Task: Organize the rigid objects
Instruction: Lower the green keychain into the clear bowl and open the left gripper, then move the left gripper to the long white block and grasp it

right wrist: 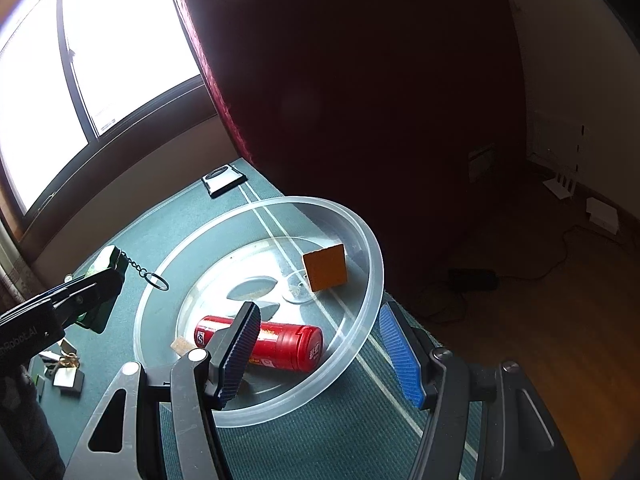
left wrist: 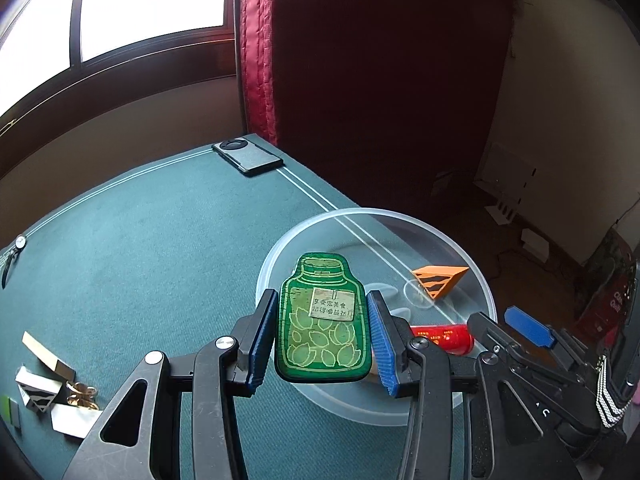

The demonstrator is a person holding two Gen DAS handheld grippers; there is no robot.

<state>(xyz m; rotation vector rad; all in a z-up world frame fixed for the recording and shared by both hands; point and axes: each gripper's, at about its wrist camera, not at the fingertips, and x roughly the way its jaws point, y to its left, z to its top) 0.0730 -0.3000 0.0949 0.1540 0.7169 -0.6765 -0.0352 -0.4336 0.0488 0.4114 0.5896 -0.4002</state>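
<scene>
My left gripper [left wrist: 322, 336] was clamped on one green bottle-shaped keychain tag [left wrist: 322, 320], both blue pads pressed against its sides, holding it above the near rim of the one clear plastic bowl [left wrist: 476, 264]. From the right wrist view its short chain and one ring [right wrist: 156, 281] hung off the tag's end, over the bowl's left edge. My right gripper [right wrist: 320, 350] stood wide apart and held nothing, one finger inside the bowl over the red canister, the other outside the rim.

Inside the bowl I counted three things: one red canister [right wrist: 288, 344] lying on its side, one orange block [right wrist: 325, 267] with black stripes on one face, leaning near the far wall, and one small tan piece [right wrist: 181, 346] by the canister's end.

On the green table mat [left wrist: 160, 260] lay one dark phone [left wrist: 248, 156] at the far corner, one wristwatch [left wrist: 12, 256] at the left edge, and a cluster of small pieces [left wrist: 52, 396] at my near left, too crowded to count surely, with one gold-coloured clip [left wrist: 82, 394] among them.
</scene>
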